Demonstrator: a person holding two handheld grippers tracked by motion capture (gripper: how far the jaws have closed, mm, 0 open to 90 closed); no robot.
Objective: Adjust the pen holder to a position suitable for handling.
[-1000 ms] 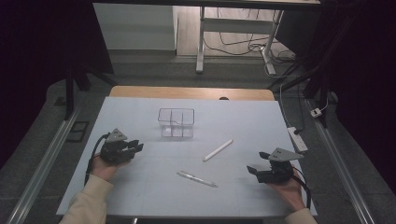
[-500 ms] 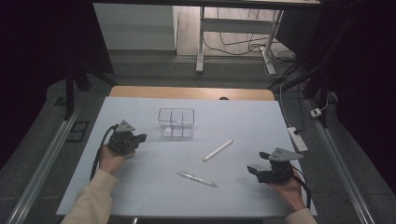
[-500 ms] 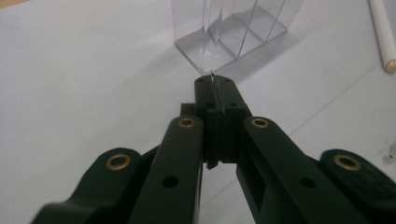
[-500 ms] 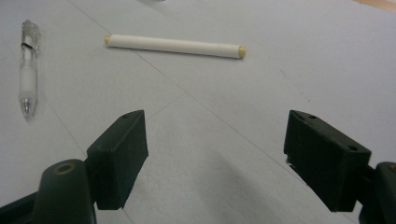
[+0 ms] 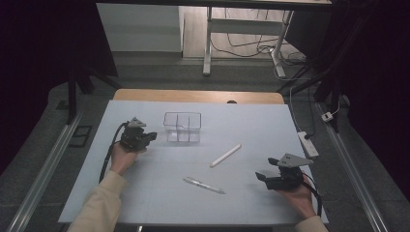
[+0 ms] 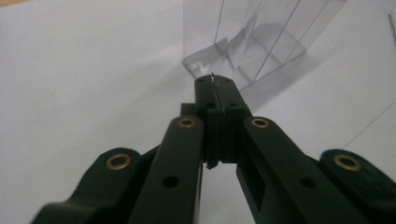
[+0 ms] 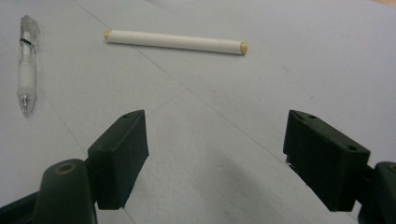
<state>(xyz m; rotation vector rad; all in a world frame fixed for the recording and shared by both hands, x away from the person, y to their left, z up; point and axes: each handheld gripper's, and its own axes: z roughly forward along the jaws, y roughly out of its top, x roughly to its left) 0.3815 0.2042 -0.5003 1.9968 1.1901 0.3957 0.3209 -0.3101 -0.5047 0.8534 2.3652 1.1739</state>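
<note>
On the table, nothing's sorted yet: left gripper (image 5: 151, 137) is clenched empty beside the clear box (image 5: 182, 127), right gripper (image 5: 263, 177) spread wide, white marker (image 5: 225, 155) and pen (image 5: 204, 185) lying loose between them.

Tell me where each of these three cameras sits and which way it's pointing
High view: above the person's side, facing forward and down on the table; forearms, left gripper, right gripper.
Left gripper view: along shut jaws toward the clear divided box.
Right gripper view: along open jaws toward the white marker and clear pen.
Shared: box, marker and pen also appear from above.
</note>
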